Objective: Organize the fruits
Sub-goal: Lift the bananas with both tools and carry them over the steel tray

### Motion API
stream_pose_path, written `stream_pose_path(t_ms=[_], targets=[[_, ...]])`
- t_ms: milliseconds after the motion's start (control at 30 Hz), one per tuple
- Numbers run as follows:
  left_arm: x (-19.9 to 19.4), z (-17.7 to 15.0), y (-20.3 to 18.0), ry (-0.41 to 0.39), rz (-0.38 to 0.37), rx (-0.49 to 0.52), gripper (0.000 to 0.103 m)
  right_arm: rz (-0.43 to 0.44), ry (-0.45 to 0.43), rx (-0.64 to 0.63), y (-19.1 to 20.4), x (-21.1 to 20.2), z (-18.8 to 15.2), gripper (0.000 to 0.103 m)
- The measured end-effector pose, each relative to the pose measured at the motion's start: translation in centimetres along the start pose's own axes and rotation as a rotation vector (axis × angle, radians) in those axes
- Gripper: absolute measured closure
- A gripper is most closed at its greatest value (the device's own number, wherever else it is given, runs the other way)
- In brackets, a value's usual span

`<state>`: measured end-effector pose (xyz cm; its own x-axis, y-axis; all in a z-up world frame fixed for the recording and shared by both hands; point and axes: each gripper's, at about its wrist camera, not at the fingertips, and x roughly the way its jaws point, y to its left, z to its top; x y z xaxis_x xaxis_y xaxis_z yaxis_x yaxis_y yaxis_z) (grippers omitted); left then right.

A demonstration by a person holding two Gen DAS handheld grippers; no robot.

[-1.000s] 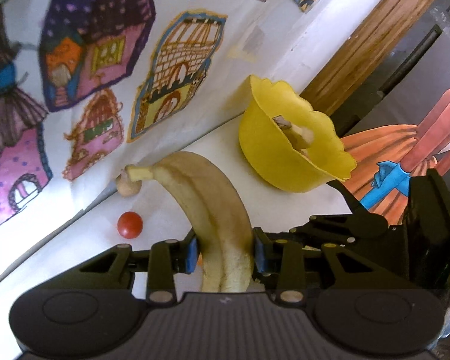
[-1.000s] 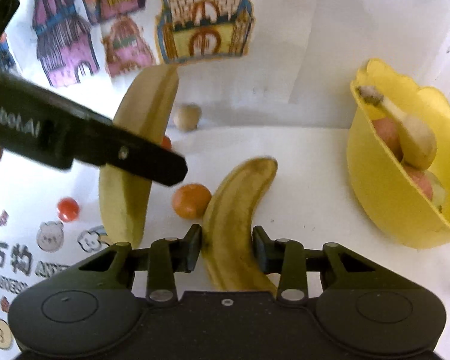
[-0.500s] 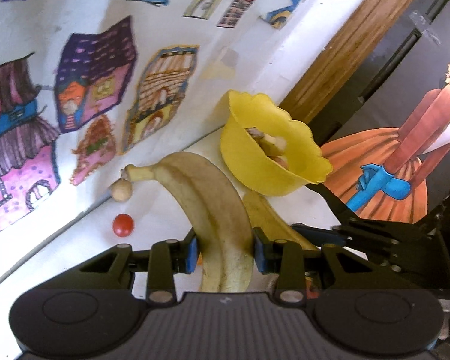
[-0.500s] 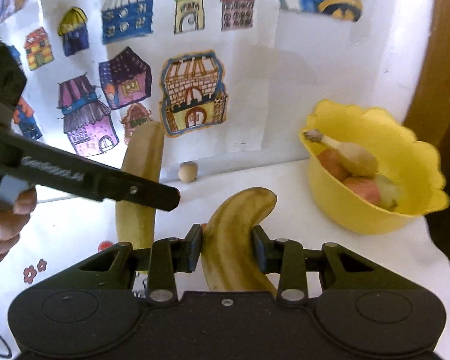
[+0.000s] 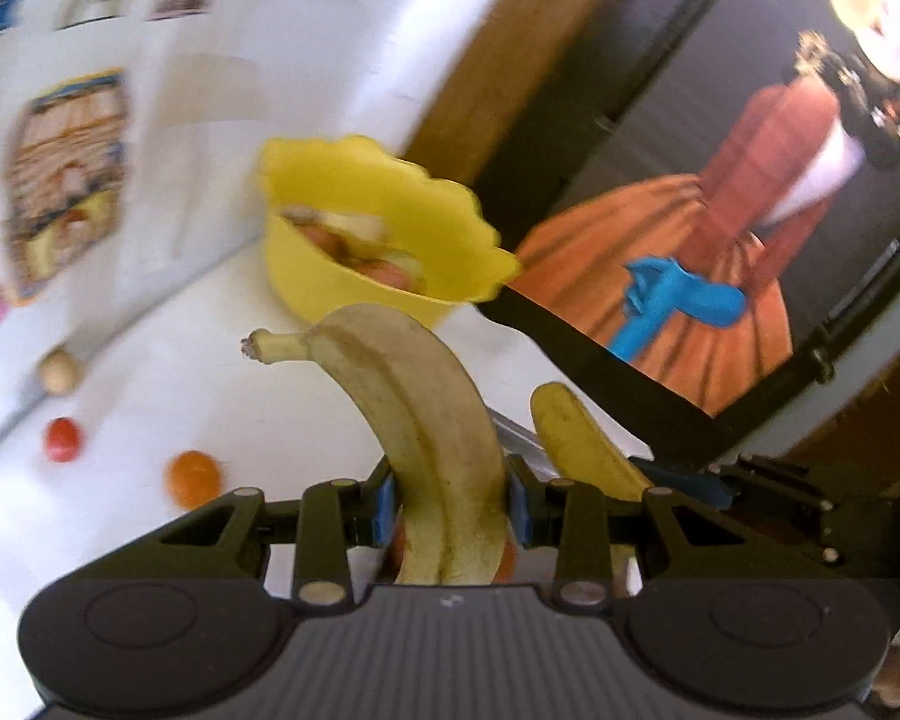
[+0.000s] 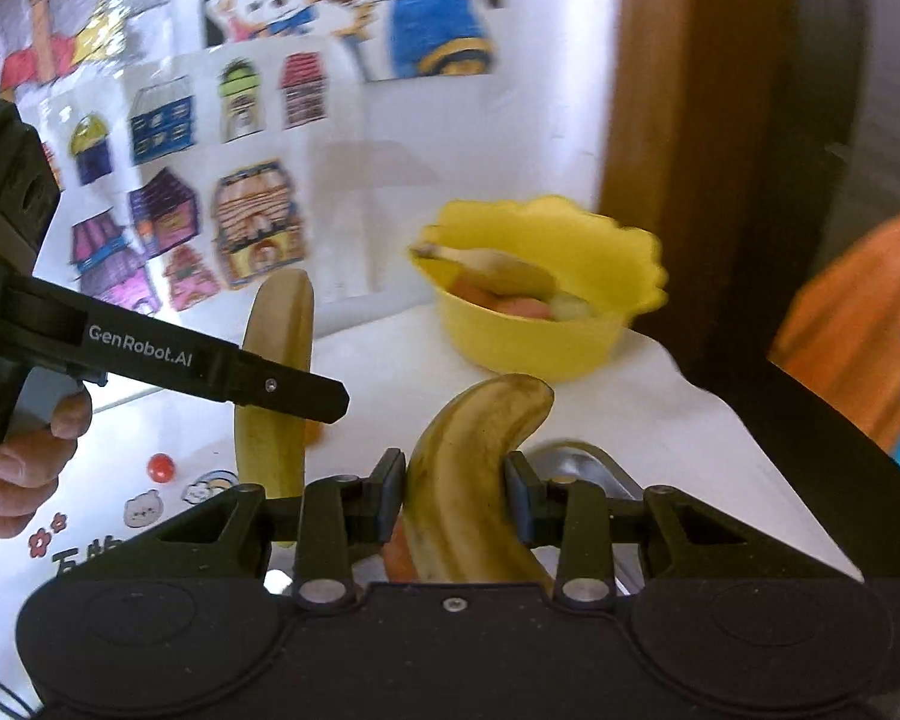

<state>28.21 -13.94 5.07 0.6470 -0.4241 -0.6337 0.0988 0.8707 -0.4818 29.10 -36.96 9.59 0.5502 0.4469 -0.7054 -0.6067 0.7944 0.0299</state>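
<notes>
Claws (image 5: 450,507) (image 6: 455,495) each clench a curved, brown-flecked banana (image 5: 432,420) (image 6: 468,480); scalloped yellow bowl (image 6: 546,330) beyond.

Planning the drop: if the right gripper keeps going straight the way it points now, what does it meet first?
Probably the yellow bowl. The right gripper, shut on its banana, aims at it across bare white table; depth is unclear, and the line might meet the table short of it.

Behind your white table (image 6: 660,420) the white wall (image 6: 450,138) carries children's drawings (image 6: 252,222) of houses; a wooden door frame (image 6: 648,90) stands to its right, in bright light.
</notes>
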Motion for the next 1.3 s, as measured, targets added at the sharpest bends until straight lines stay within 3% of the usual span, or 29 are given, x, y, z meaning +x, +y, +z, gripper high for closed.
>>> stream_pose_path(t_ms=[267, 567, 1133, 1300], targets=[[3.6, 0.3, -4.7, 0.053, -0.018, 0.077, 0.064, -0.099, -0.009, 0.096, -3.0, -1.2, -4.1, 0.066], [8.1, 0.3, -7.6, 0.129, 0.031, 0.127, 0.064, -0.139, -0.032, 0.178, -5.7, 0.4, -5.3, 0.066], [13.1, -0.7, -7.6, 0.212, 0.074, 0.083, 0.064, -0.144, 0.019, 0.225, -6.8, 3.8, -6.4, 0.065], [13.6, -1.0, -7.3, 0.228, 0.084, 0.068, 0.063, -0.17, 0.018, 0.186, -6.0, 4.0, -6.7, 0.064]])
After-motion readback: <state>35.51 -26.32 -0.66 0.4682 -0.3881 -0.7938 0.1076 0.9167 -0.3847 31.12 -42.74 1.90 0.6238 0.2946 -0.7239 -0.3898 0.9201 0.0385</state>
